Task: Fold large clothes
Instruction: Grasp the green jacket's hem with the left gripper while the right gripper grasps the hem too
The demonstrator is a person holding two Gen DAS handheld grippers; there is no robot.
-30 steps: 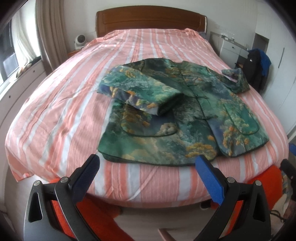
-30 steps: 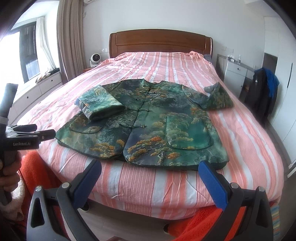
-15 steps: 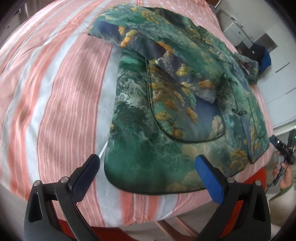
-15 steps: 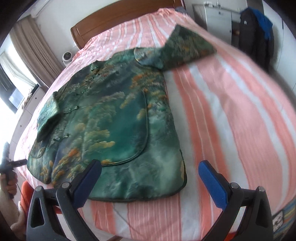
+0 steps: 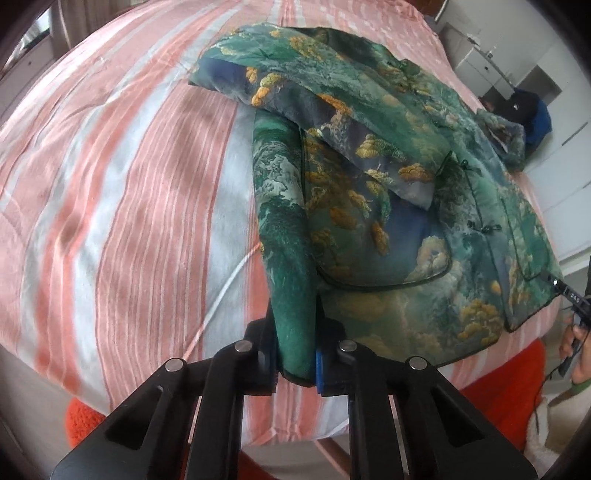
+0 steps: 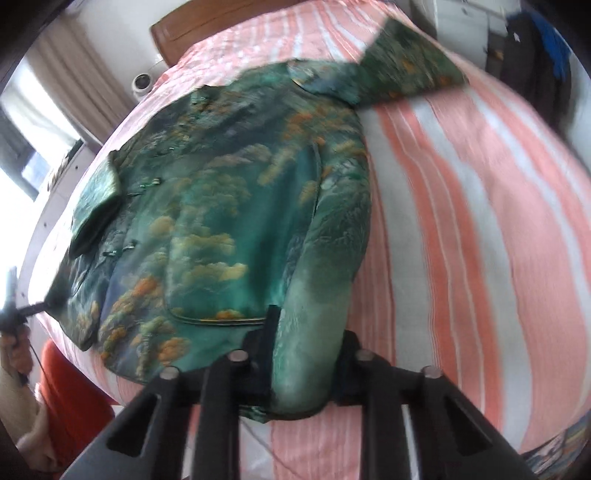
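A green jacket with a gold and blue landscape print (image 5: pixel 388 229) lies face up on the bed. One sleeve (image 5: pixel 332 122) is folded across its chest; the other sleeve (image 6: pixel 406 70) sticks out sideways. My left gripper (image 5: pixel 295 363) is shut on the jacket's bottom hem corner on its side. My right gripper (image 6: pixel 301 384) is shut on the opposite bottom hem corner (image 6: pixel 310 354), which bunches between the jaws. The right wrist view is blurred.
The bed has a pink and white striped cover (image 5: pixel 147 206) and a wooden headboard (image 6: pixel 207 26). An orange rug (image 5: pixel 498 398) lies at the bed's foot. A white cabinet (image 5: pixel 487 70) and dark hanging clothes (image 6: pixel 532 51) stand on one side.
Both grippers have moved in to the jacket's bottom hem and shut on its two corners. A second ago they were open, back from the bed.
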